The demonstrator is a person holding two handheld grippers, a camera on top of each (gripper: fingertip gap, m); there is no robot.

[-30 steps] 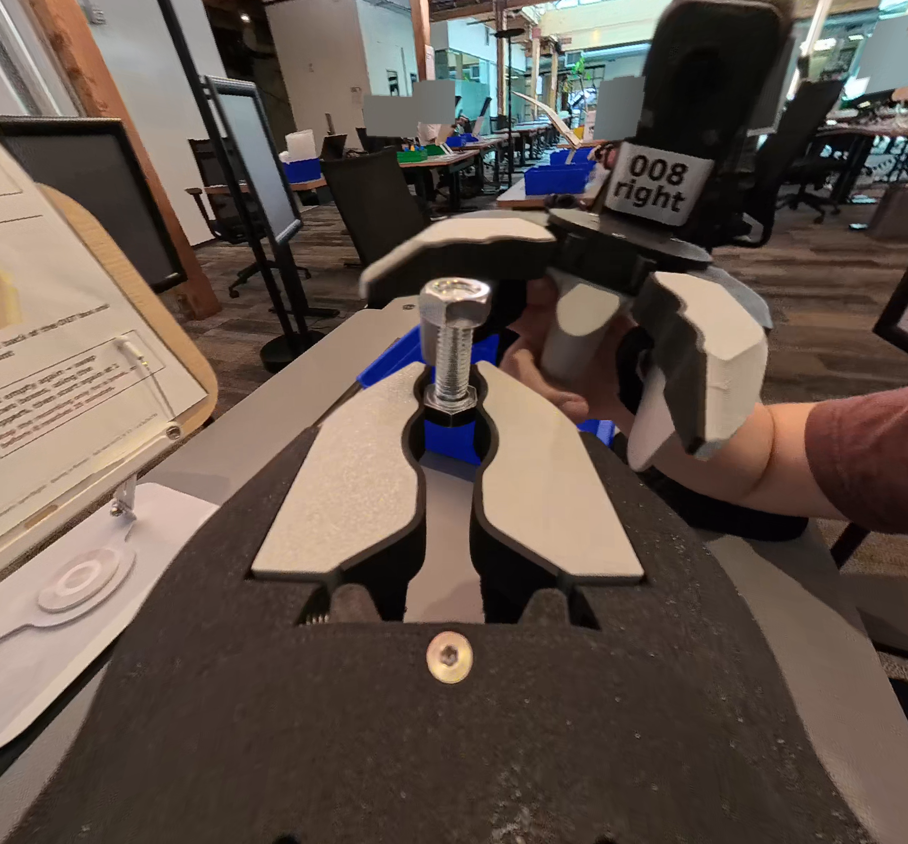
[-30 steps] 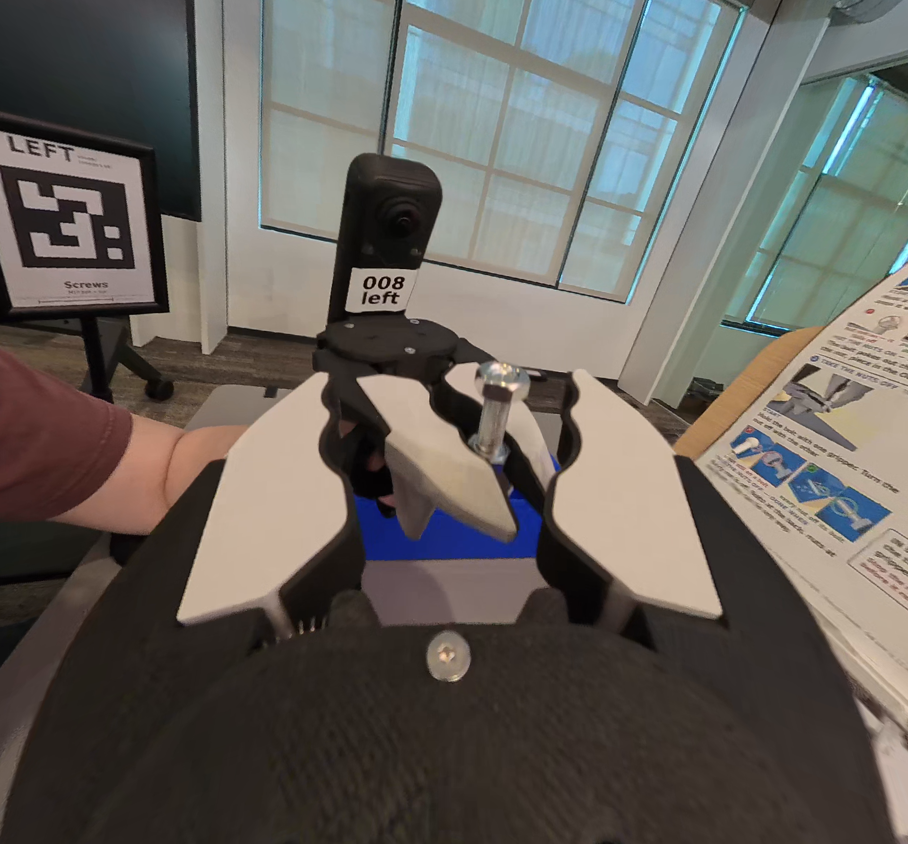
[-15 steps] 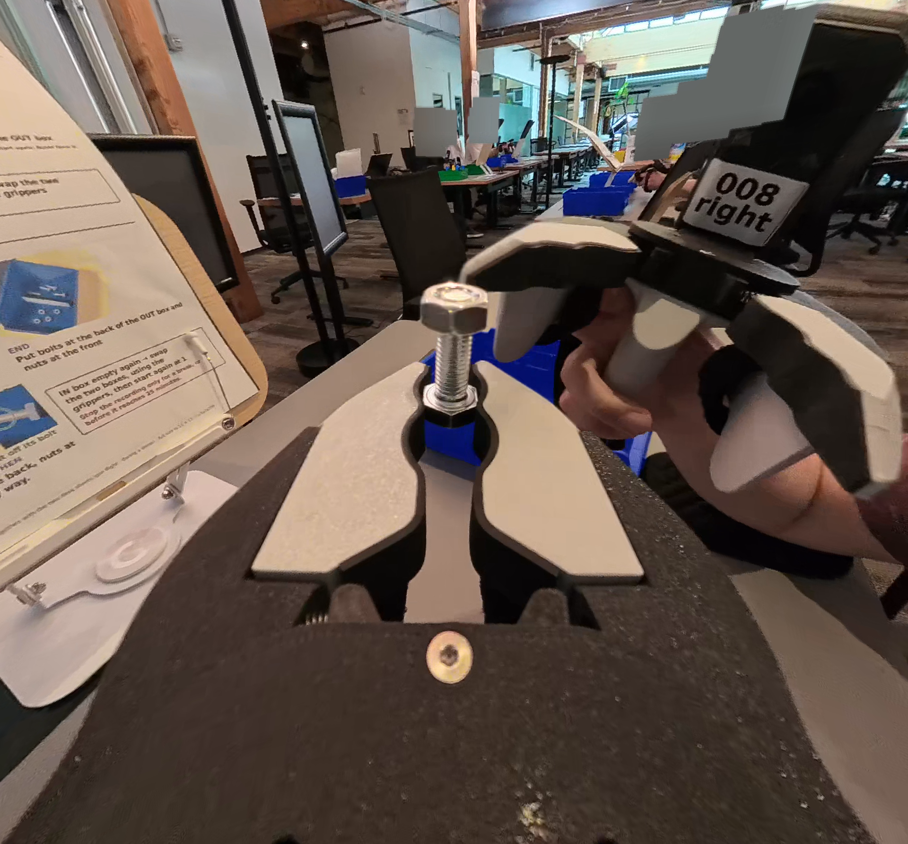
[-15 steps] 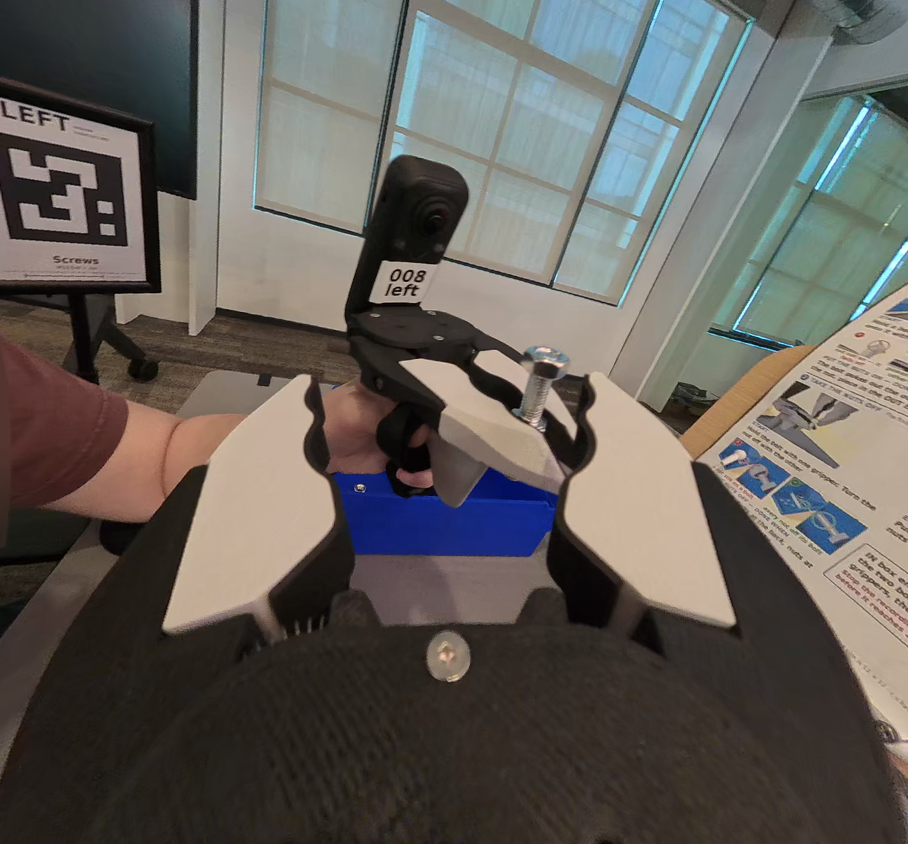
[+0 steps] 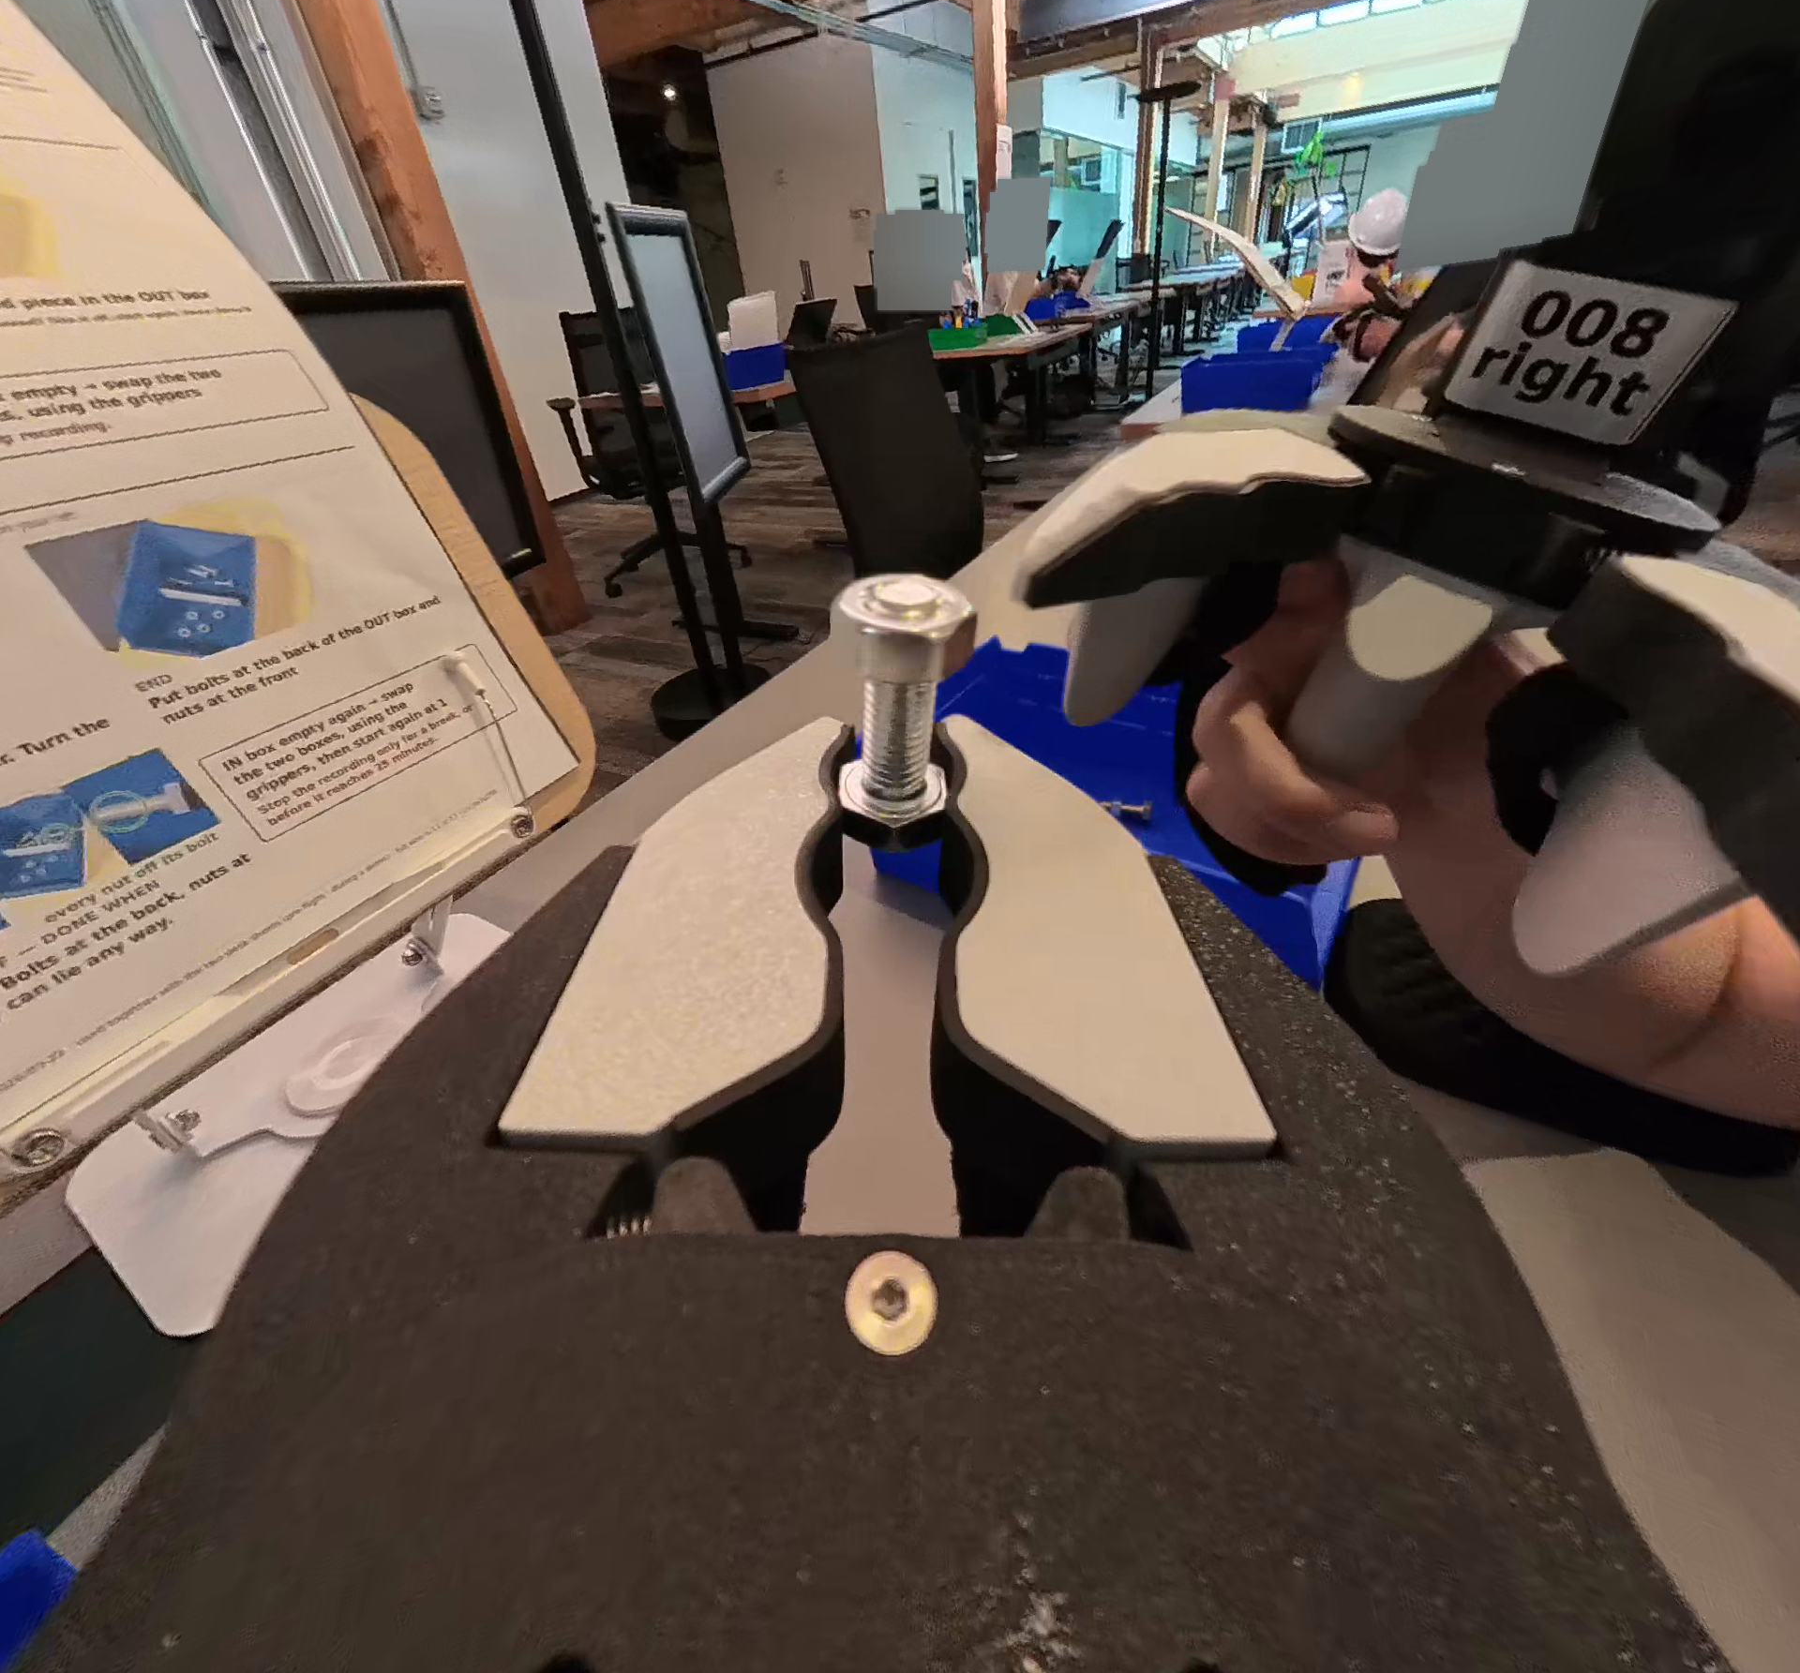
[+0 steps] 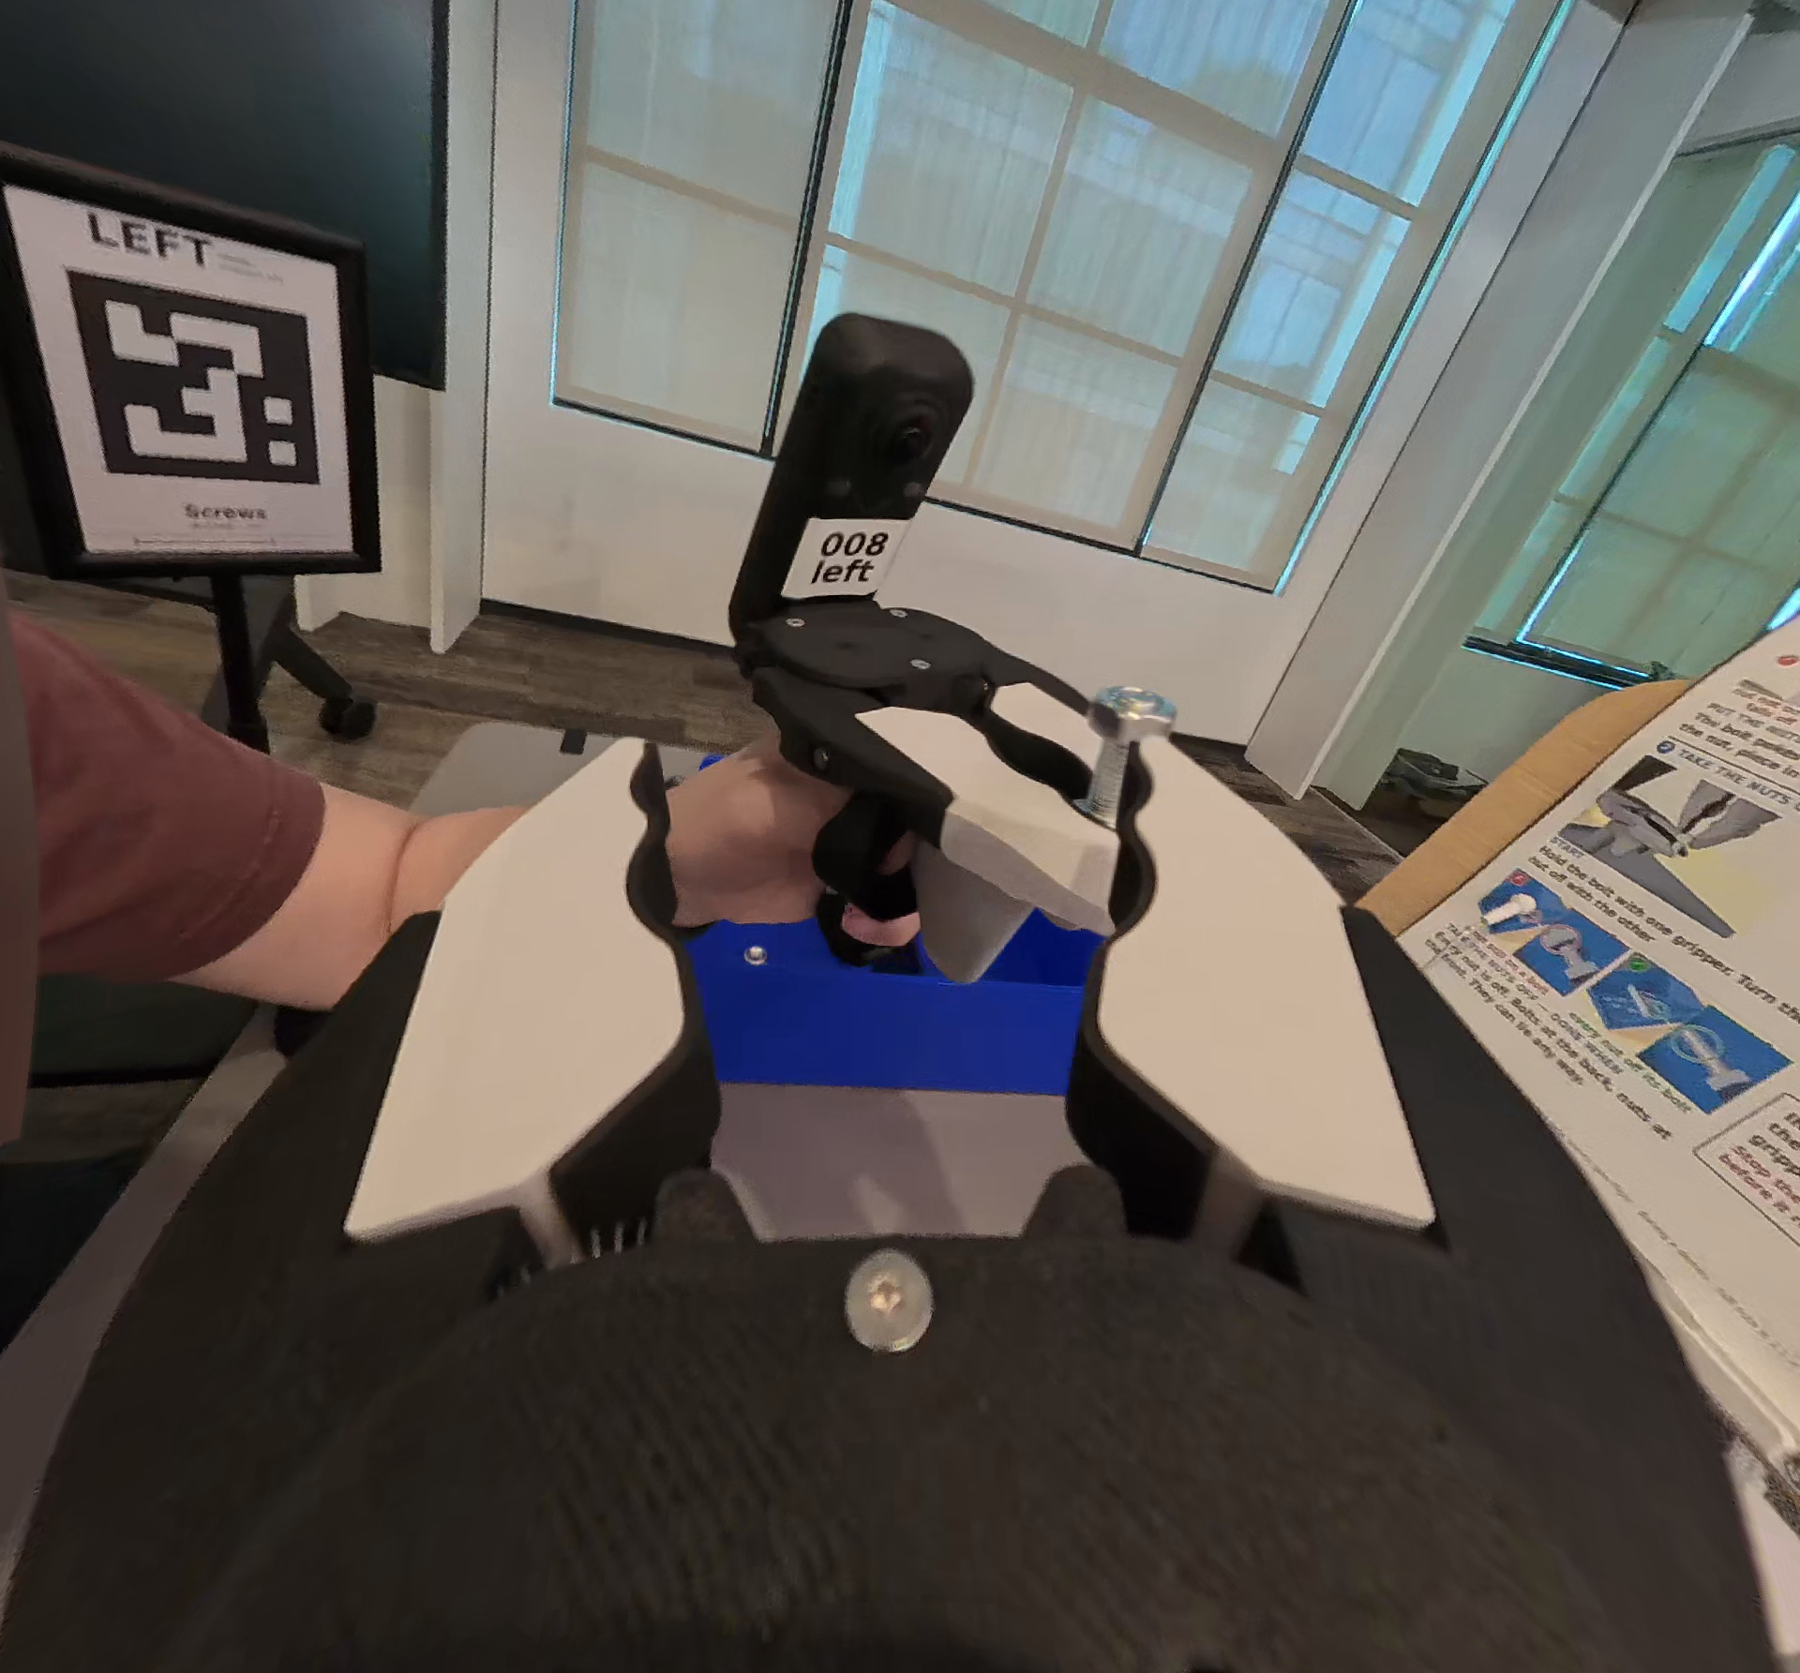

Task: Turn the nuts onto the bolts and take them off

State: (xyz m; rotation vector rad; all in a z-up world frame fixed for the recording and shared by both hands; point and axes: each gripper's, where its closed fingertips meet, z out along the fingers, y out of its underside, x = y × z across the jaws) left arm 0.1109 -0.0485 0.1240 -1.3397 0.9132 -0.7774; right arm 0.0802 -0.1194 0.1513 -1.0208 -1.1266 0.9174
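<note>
A silver bolt [image 5: 901,643] stands upright, head up, with a hex nut [image 5: 891,797] threaded low on its shank. My left gripper [image 5: 894,750] is shut on the nut in the notch near its fingertips. In the right wrist view the bolt [image 6: 1122,750] and the left gripper [image 6: 984,833] sit ahead, close to my right finger. My right gripper [image 6: 891,799] is open and empty. In the left wrist view it hangs to the right of the bolt, clear of it, held by a hand [image 5: 1256,779].
A blue bin [image 6: 877,1023] sits on the grey table [image 5: 1607,1334] below both grippers, with a loose bolt [image 5: 1130,810] inside. An instruction board [image 5: 224,652] stands at the left of the left wrist view. A framed marker sign [image 6: 185,370] stands behind.
My right gripper has drawn back from over the bolt head and now sits apart to its right, still open. My left gripper keeps its hold on the nut.
</note>
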